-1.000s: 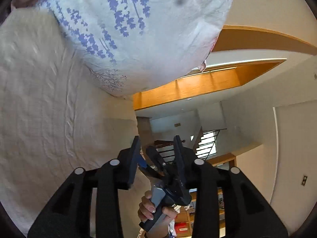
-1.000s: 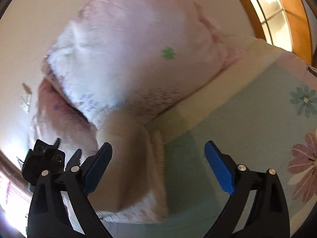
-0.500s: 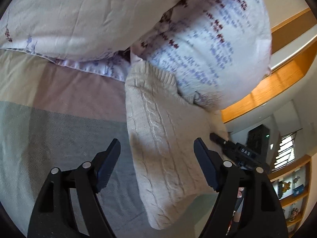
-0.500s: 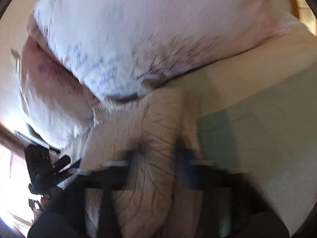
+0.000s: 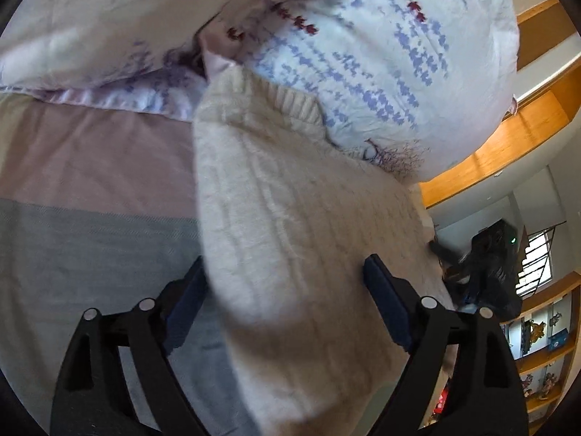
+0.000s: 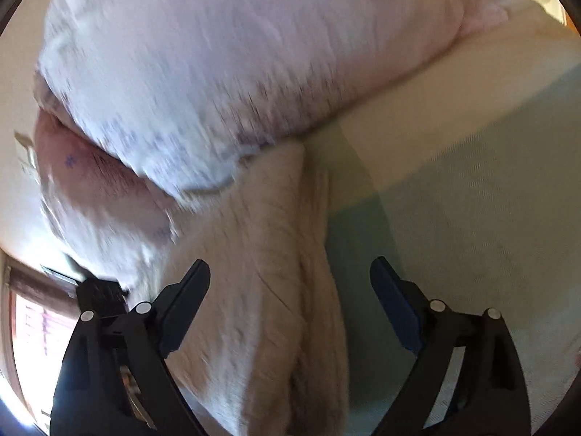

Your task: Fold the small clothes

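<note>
A cream cable-knit sweater (image 5: 290,225) lies folded on the bed, its far end against the pillows. My left gripper (image 5: 287,290) is open, its jaws either side of the sweater's near end, close above it. My right gripper (image 6: 290,290) is open too, over the sweater's folded edge (image 6: 276,290) from the other side. Whether either gripper touches the knit I cannot tell. The right gripper's black body (image 5: 490,265) shows at the right of the left wrist view; the left one (image 6: 98,294) shows at the left of the right wrist view.
Two floral pillows (image 5: 363,54) (image 6: 218,54) lie just beyond the sweater. The bedspread (image 5: 90,236) has pink, cream and grey-green bands (image 6: 472,200). A wooden rail (image 5: 501,145) and shelves (image 5: 544,345) stand past the bed on the right.
The left gripper swung down from facing the ceiling, opened, and closed in on the sweater. The right gripper also moved in low over the sweater, with motion blur.
</note>
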`<state>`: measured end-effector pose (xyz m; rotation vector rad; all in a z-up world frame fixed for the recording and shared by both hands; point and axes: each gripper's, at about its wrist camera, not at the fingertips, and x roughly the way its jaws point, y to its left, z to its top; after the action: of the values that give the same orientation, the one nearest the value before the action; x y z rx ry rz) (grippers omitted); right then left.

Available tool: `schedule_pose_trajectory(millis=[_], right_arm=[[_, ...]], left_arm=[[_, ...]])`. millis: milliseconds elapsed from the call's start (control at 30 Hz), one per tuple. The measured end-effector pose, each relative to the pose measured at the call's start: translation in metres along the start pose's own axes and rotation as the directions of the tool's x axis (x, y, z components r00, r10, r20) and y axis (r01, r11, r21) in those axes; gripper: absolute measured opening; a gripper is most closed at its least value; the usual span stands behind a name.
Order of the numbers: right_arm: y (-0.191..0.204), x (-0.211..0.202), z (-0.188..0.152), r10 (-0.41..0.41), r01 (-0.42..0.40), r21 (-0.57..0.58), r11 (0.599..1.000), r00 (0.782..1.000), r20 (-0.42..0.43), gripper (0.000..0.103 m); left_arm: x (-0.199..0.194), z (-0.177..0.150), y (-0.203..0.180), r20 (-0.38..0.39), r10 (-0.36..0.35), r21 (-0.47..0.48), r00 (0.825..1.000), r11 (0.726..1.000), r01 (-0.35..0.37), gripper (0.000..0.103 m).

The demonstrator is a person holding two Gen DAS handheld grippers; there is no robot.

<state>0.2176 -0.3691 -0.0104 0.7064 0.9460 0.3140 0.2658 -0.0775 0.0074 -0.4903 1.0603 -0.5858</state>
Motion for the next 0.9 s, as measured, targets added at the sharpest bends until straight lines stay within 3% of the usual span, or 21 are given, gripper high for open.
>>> schedule_pose_trajectory(millis=[33, 67, 100, 200, 333, 400, 467, 533, 567, 600, 633, 667, 733, 767, 867, 900], right_arm=[[0.001, 0.005, -0.005, 0.035, -0.035, -0.002, 0.999, 0.999, -0.016, 0.049], [0.0, 0.007, -0.009, 0.091, -0.091, 0.001, 0.996, 0.996, -0.017, 0.035], [0.005, 0.005, -0.014, 0.087, -0.087, -0.018, 0.996, 0.996, 0.008, 0.033], [0.025, 0.002, -0.028, 0.153, -0.152, -0.047, 0.987, 0.988, 0.02, 0.028], [0.071, 0.02, -0.054, 0.224, -0.226, -0.147, 0.963, 0.974, -0.033, 0.023], [0.092, 0.04, -0.066, 0.198, -0.207, -0.197, 0.958, 0.978, -0.068, 0.026], [0.109, 0.06, -0.079, 0.079, -0.099, -0.264, 0.959, 0.993, -0.086, 0.038], [0.119, 0.043, -0.088, 0.027, -0.022, -0.293, 0.956, 1.0, 0.012, 0.04], [0.121, 0.024, -0.093, 0.024, 0.0, -0.301, 0.954, 0.997, 0.079, 0.043], [0.124, -0.002, -0.104, 0.07, -0.018, -0.312, 0.95, 0.985, 0.158, 0.047], [0.123, -0.021, -0.109, 0.127, -0.062, -0.328, 0.943, 0.975, 0.182, 0.06], [0.128, -0.03, -0.118, 0.182, -0.111, -0.348, 0.931, 0.967, 0.179, 0.073], [0.144, -0.023, -0.138, 0.247, -0.196, -0.385, 0.902, 0.965, 0.087, 0.077], [0.148, -0.013, -0.142, 0.23, -0.193, -0.387, 0.902, 0.972, 0.05, 0.078], [0.14, 0.042, -0.141, 0.052, -0.055, -0.344, 0.937, 0.998, -0.018, 0.078], [0.132, 0.05, -0.14, 0.053, -0.049, -0.322, 0.946, 0.999, 0.004, 0.078]], left_arm=[[0.003, 0.0, -0.002, 0.006, 0.0, -0.004, 1.0, 1.0, 0.0, 0.071], [0.004, 0.0, -0.002, 0.017, -0.007, -0.006, 1.0, 1.0, 0.007, 0.056], [0.001, 0.0, 0.001, 0.022, -0.033, -0.006, 0.999, 0.999, 0.033, 0.043], [-0.025, -0.003, 0.011, 0.01, -0.111, 0.003, 0.994, 0.994, 0.111, 0.035], [-0.085, -0.019, 0.022, 0.083, -0.048, 0.102, 0.995, 0.994, 0.039, 0.036], [-0.105, -0.021, 0.034, 0.123, 0.042, 0.126, 0.992, 0.99, -0.058, 0.041], [-0.113, -0.021, 0.047, 0.144, 0.149, 0.126, 0.978, 0.978, -0.167, 0.049], [-0.127, -0.027, 0.052, 0.181, 0.229, 0.127, 0.956, 0.959, -0.253, 0.05], [-0.14, -0.035, 0.047, 0.225, 0.248, 0.158, 0.942, 0.945, -0.286, 0.059], [-0.15, -0.042, 0.042, 0.251, 0.263, 0.177, 0.931, 0.933, -0.312, 0.071], [-0.163, -0.053, 0.036, 0.288, 0.283, 0.195, 0.915, 0.918, -0.346, 0.076], [-0.172, -0.063, 0.03, 0.315, 0.288, 0.211, 0.904, 0.908, -0.363, 0.081], [-0.184, -0.079, 0.022, 0.338, 0.292, 0.226, 0.894, 0.897, -0.379, 0.09], [-0.19, -0.088, 0.022, 0.345, 0.296, 0.224, 0.891, 0.896, -0.384, 0.095], [-0.191, -0.115, 0.021, 0.316, 0.319, 0.196, 0.894, 0.9, -0.39, 0.101], [-0.188, -0.124, 0.02, 0.301, 0.357, 0.172, 0.884, 0.892, -0.418, 0.101]])
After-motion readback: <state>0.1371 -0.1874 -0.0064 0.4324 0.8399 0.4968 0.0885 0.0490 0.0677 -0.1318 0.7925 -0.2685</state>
